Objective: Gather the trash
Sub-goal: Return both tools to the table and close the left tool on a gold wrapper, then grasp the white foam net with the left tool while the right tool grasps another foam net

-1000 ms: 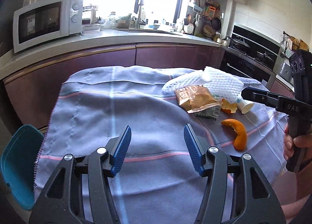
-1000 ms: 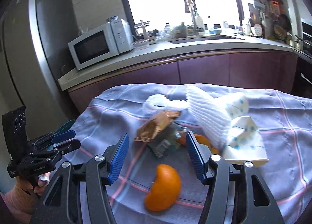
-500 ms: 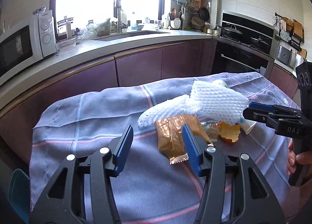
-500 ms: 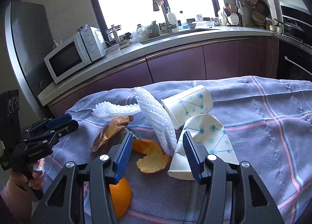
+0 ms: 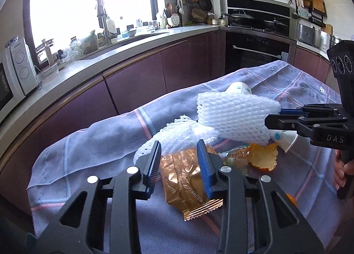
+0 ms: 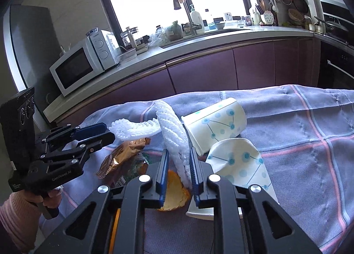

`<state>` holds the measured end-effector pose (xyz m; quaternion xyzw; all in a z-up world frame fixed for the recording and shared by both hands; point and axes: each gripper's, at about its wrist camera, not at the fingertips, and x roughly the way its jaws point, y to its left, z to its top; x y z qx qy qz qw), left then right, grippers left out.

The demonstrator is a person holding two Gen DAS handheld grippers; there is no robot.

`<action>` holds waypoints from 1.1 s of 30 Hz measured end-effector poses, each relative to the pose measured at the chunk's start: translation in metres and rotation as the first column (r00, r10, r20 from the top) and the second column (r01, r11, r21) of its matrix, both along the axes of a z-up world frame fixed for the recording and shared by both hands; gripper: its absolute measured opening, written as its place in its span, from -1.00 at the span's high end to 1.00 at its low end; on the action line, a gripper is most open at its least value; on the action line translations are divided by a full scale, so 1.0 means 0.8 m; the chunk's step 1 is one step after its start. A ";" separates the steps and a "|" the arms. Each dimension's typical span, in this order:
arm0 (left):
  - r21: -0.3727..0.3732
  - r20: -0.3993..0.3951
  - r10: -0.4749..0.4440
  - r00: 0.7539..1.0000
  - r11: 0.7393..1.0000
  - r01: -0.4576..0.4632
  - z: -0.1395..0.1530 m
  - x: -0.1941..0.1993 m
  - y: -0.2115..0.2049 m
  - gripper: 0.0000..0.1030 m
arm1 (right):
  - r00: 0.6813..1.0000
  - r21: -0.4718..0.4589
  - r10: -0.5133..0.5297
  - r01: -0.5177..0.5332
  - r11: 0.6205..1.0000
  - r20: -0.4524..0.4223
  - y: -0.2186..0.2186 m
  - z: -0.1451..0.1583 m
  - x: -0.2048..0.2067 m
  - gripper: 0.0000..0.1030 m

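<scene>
The right gripper [image 6: 178,171] jaws are narrowed onto the white foam mesh fruit sleeve [image 6: 174,141], above the orange peel [image 6: 174,196]. The left gripper [image 5: 178,161] jaws stand wide over the gold foil snack wrapper [image 5: 188,178]. Step in hand: grasping. Next: lift sleeve, close on wrapper. Beyond lie patterned paper cups [image 6: 218,122] on the cloth-covered tabletop [image 6: 298,148].

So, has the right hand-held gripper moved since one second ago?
Yes. The right hand-held gripper has gone forward over the orange peel and closed on the white foam net; before, it stood open, short of the pile.
</scene>
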<state>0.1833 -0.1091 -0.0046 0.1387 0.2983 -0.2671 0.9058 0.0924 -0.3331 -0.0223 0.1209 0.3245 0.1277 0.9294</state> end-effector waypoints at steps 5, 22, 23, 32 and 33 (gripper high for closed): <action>-0.004 -0.014 -0.021 1.000 1.000 0.021 -0.001 0.002 -0.006 0.85 | 1.000 0.006 0.009 -0.009 1.000 0.014 -0.001 0.005 -0.002 0.79; 0.033 0.097 -0.037 0.995 0.999 0.034 0.011 -0.014 0.003 0.20 | 0.999 0.063 0.045 -0.046 0.997 0.027 -0.010 0.005 -0.005 0.81; 0.045 0.097 -0.053 0.994 0.998 0.049 0.010 -0.012 -0.001 0.17 | 0.999 0.064 0.047 -0.048 0.997 0.026 -0.010 0.004 -0.004 0.81; 0.108 -0.006 -0.099 0.995 0.989 0.099 -0.019 0.017 -0.026 0.60 | 0.998 0.067 0.055 -0.056 0.996 0.017 -0.008 0.002 0.002 0.81; 0.101 -0.011 -0.091 0.996 0.991 0.092 -0.020 0.020 -0.025 0.68 | 0.998 0.068 0.056 -0.057 0.996 0.017 -0.008 0.002 0.003 0.81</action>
